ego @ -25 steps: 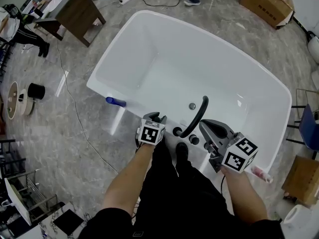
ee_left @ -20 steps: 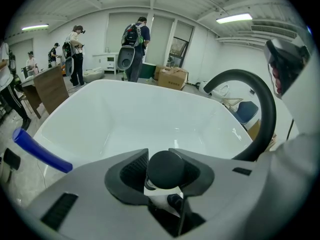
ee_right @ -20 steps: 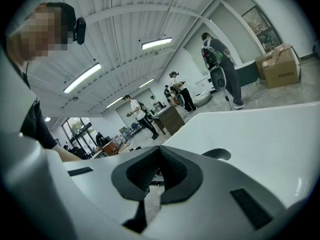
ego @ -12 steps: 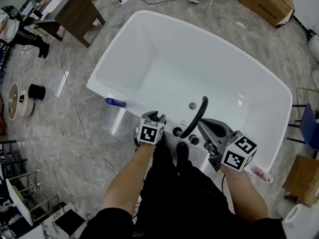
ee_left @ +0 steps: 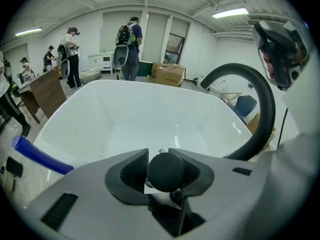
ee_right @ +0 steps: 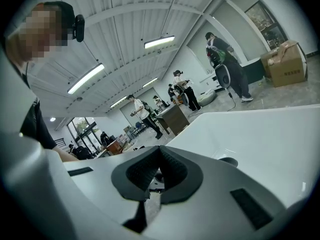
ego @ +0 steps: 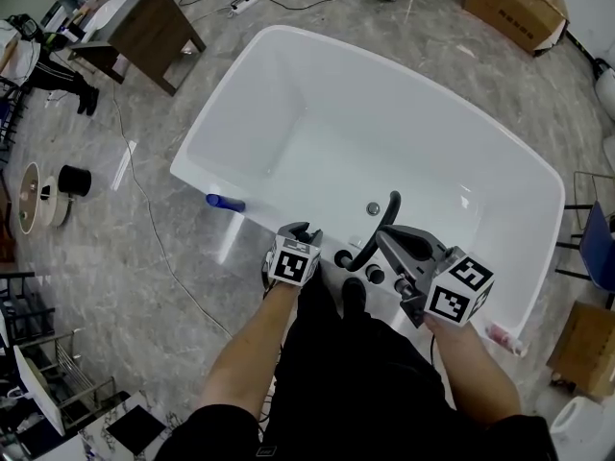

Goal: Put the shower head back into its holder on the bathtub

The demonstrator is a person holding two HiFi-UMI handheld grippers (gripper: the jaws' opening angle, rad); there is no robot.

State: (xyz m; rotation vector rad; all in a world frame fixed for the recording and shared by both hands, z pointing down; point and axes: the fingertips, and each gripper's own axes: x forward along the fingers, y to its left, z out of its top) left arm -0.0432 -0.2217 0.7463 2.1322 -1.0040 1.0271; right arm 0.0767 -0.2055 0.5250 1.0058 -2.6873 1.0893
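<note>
Left gripper (ee_left: 159, 155) pinches the round matte-black shower head (ee_left: 166, 174); right gripper (ee_right: 159, 148) is pressed together

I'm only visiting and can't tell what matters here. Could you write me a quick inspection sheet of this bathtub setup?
Surface: white bathtub standing on a grey stone-look floor.
Job's things: shower head, seen end-on as a black round tip; whether it sits in its holder cannot be told. A black curved spout rises beside it.
Clutter: a blue stick-like item and a pink item at the tub's rim.
Grippers: left tongs shut on the shower head; right tongs shut, nothing between them.
Cables: power strip with its cord on the floor beyond the tub.
Surroundings: brown table, cardboard box, people standing behind the tub.
</note>
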